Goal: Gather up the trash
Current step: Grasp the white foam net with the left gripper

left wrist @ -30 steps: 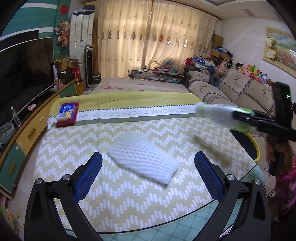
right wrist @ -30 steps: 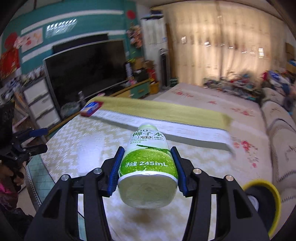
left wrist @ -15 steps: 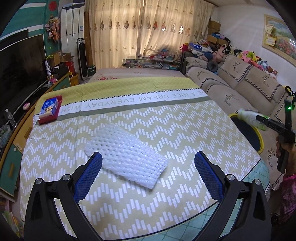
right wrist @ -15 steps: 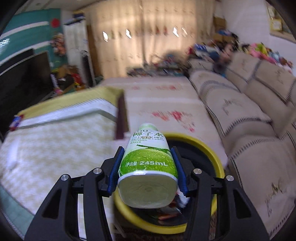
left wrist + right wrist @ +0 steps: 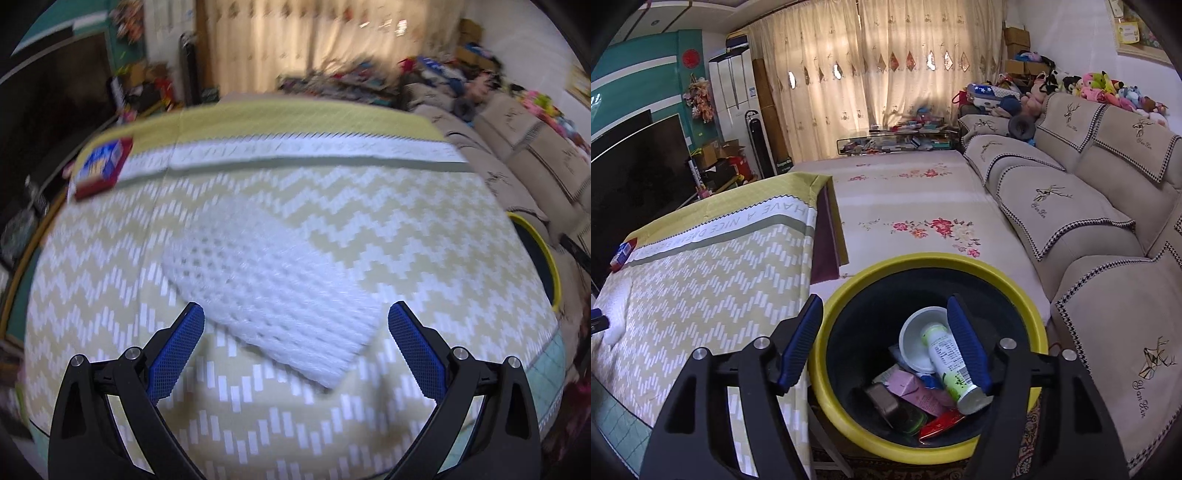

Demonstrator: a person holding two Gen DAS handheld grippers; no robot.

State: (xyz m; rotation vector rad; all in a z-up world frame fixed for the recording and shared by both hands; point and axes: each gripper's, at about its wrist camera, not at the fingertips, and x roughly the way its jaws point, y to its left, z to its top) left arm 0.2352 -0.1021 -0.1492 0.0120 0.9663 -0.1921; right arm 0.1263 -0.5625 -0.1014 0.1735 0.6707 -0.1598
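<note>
Since a second before, the right claw [image 5: 884, 332] had swung from over the worktop [image 5: 701, 280] to the bin [image 5: 923, 260] beside the sofa [image 5: 1071, 221], and its bottle [image 5: 951, 363] had dropped out. The bottle lay tilted inside the yellow-rimmed bin, on a white bowl [image 5: 912, 339], a pink carton [image 5: 916, 393] and other trash. The right claw's jaws were opening, with nothing pressed between them. The left claw [image 5: 295, 321] hung released, low over the white foam net [image 5: 273, 284] lying flat on the worktop's zigzag cloth [image 5: 424, 229], pads astride its near end, not touching.
</note>
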